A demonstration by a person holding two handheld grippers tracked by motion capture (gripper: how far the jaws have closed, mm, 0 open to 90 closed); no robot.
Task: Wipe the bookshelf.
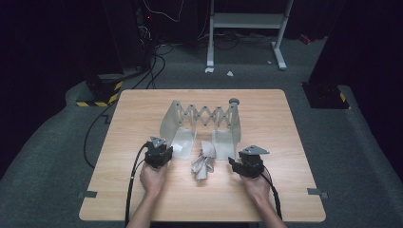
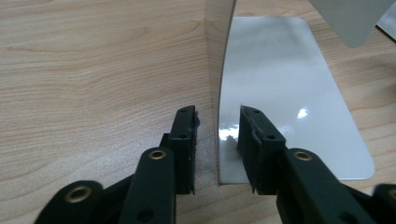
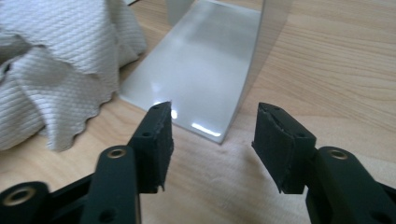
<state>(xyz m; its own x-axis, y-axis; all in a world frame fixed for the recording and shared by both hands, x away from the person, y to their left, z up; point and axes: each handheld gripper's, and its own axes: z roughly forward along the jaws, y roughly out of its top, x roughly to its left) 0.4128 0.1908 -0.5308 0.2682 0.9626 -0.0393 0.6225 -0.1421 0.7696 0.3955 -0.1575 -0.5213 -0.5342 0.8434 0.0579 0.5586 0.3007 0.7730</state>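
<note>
On the pale wooden table (image 1: 142,190), your left gripper (image 2: 217,128) and right gripper (image 3: 212,133) gape empty astride the grey metal expanding rack's (image 1: 202,116) plates, crumpled white cloth (image 1: 203,162) at six o'clock.

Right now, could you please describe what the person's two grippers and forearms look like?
Both the left gripper and the right gripper are black, each topped by a grey three-cornered plate and trailing a black cable. The jaws show brass-coloured pivot rings and worn pads. The forearms are bare, without sleeves.
</note>
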